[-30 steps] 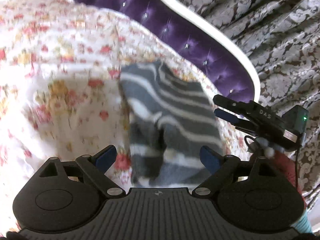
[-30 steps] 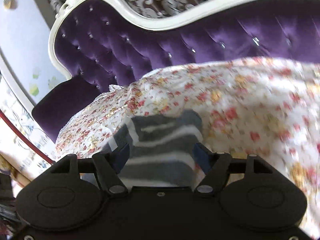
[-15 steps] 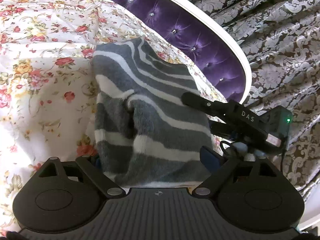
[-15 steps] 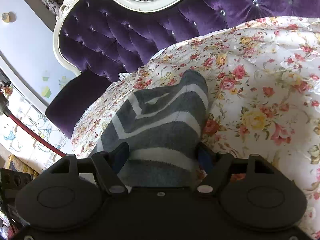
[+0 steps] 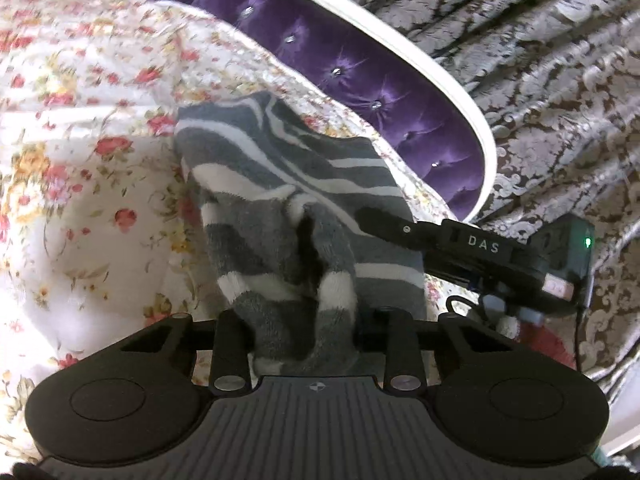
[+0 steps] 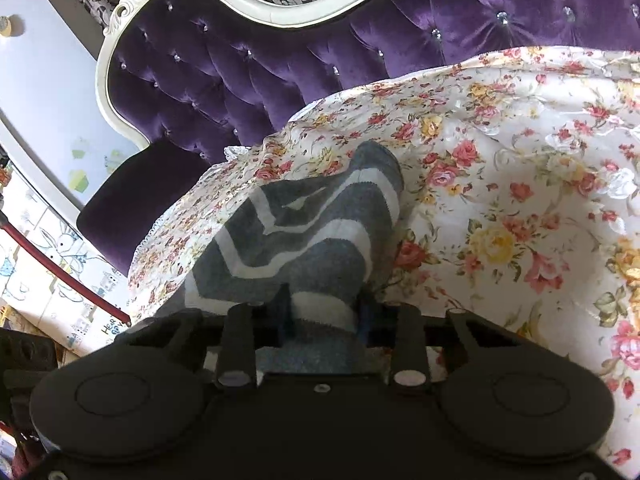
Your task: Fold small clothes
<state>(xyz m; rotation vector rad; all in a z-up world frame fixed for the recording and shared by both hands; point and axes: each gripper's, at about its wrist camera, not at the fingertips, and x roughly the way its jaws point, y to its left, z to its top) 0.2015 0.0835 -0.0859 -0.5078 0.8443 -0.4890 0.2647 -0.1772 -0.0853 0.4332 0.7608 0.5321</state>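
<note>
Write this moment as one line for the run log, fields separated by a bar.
step: grasp | item: grey white-striped fuzzy sock on floral bedcover | left gripper: just closed on sock, bunched | right gripper: just closed on sock

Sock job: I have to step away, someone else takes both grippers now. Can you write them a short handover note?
Left gripper: jaws just closed, pinching the near edge of the striped sock.
Right gripper: jaws just closed too, clamped on the sock's edge beside it.
Sock lies on the floral sheet, its near edge bunched between the jaws.
Done: both grips taken.
Left: probably carry the held edge over to the far end, lay it flat, release.
</note>
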